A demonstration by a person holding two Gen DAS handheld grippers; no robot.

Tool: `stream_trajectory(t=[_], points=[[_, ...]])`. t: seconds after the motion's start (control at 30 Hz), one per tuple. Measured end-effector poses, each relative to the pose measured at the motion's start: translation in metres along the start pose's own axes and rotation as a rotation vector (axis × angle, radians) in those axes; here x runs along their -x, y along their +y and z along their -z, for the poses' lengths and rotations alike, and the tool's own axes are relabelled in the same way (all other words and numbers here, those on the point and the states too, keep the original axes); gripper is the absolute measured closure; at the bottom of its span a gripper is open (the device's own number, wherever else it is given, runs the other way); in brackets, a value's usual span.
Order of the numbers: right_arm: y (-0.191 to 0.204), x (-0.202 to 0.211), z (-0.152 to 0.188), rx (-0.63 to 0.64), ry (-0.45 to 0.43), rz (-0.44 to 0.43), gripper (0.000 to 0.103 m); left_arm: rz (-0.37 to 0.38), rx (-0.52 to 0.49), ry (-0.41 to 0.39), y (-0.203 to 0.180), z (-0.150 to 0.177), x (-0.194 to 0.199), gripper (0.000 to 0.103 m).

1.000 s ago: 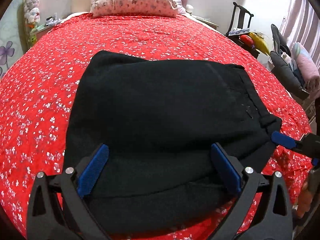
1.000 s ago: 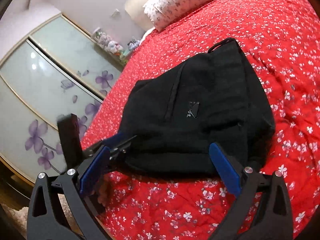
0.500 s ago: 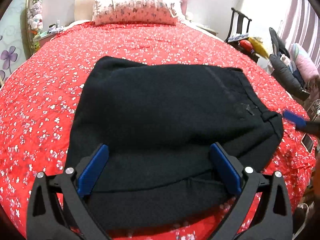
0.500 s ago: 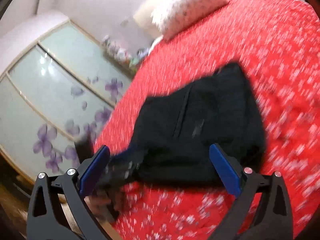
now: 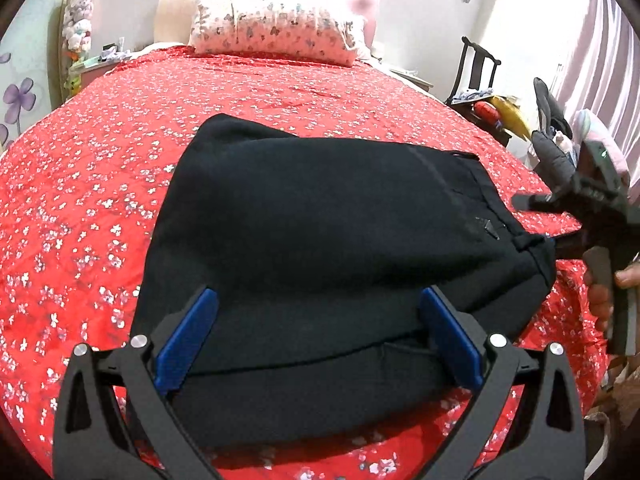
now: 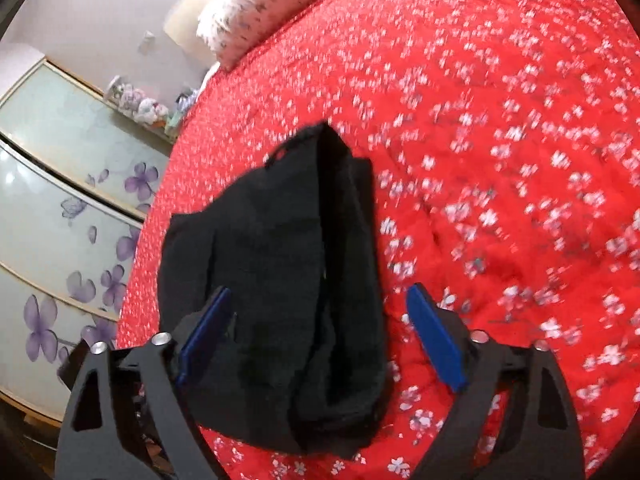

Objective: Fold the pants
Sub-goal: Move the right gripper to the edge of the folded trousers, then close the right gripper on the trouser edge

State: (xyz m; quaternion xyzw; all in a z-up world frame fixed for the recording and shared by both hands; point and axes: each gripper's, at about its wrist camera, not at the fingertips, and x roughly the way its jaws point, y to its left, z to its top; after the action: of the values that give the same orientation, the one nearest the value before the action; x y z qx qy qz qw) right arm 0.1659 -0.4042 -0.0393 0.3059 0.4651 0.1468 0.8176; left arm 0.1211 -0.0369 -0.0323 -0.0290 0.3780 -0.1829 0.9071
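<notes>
Black folded pants (image 5: 340, 240) lie on the red flowered bedspread (image 5: 80, 220). My left gripper (image 5: 318, 328) is open, hovering over their near edge, its blue pads wide apart and pressing nothing. At the right end of the pants, a hand (image 5: 600, 296) holds my right gripper (image 5: 534, 222), level with the waistband corner. In the right wrist view the pants (image 6: 272, 280) run lengthwise between the jaws of my right gripper (image 6: 320, 334), which are closing. The left pad overlaps the cloth; the right pad stands apart from it over the bedspread (image 6: 500, 120).
A flowered pillow (image 5: 276, 32) lies at the head of the bed. Sliding doors with purple flowers (image 6: 60, 200) stand along the left side. A dark chair (image 5: 480, 68) and piled clothes (image 5: 560, 148) crowd the bed's right side.
My right gripper swung round to the end of the pants, which now lie lengthwise between its jaws, and the jaws narrowed. My left gripper stayed open over the near edge.
</notes>
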Motion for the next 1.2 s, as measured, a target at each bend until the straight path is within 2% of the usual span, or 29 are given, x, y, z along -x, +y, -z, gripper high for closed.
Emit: stream_trajectory(t=[0.03,0.17,0.27,0.33,0.37,0.43,0.57,0.63,0.7,0.77,0.83,1.07,1.1,1.2], points=[[0.001,-0.003,0.003,0.01,0.012,-0.007,0.032,0.001,0.001,0.0,0.0,0.0,0.0,0.002],[0.018,0.0,0.019,0.104,0.0,0.037,0.042,0.004,0.009,-0.002,0.001,0.0,0.0,0.002],[0.022,0.002,0.021,0.131,0.008,0.07,0.041,0.015,0.021,-0.003,0.003,0.0,0.0,0.002],[0.017,-0.002,0.016,0.092,0.032,0.084,0.019,0.013,0.019,-0.003,0.003,0.0,0.0,0.002],[0.012,-0.003,0.012,0.065,0.049,0.104,0.019,0.015,0.021,-0.004,0.003,0.0,0.0,0.002],[0.01,-0.006,0.008,0.064,0.063,0.091,0.019,0.017,0.021,-0.004,0.003,0.0,0.0,0.002],[0.006,-0.012,0.008,0.064,0.117,-0.02,0.026,0.017,0.022,-0.004,0.002,0.0,0.0,0.002],[0.007,-0.013,0.009,0.094,0.125,-0.026,0.026,0.016,0.021,-0.004,0.002,0.0,-0.001,0.002],[0.001,-0.015,0.007,0.064,0.132,-0.047,0.026,0.016,0.021,-0.003,0.002,0.0,-0.001,0.002],[-0.005,-0.015,0.006,0.035,0.128,-0.075,0.031,0.017,0.022,-0.004,0.003,0.0,0.0,0.002],[0.003,-0.012,0.007,0.066,0.122,-0.049,0.041,0.017,0.022,-0.004,0.003,0.0,0.0,0.002],[0.071,0.0,0.03,0.42,0.012,0.194,0.043,0.02,0.047,-0.001,0.005,0.001,-0.003,0.002],[0.067,0.0,0.028,0.403,0.019,0.187,0.038,0.019,0.047,-0.002,0.005,0.001,-0.002,0.002],[0.027,-0.006,0.013,0.168,0.08,0.053,0.032,0.018,0.042,-0.002,0.004,0.002,-0.003,0.002]])
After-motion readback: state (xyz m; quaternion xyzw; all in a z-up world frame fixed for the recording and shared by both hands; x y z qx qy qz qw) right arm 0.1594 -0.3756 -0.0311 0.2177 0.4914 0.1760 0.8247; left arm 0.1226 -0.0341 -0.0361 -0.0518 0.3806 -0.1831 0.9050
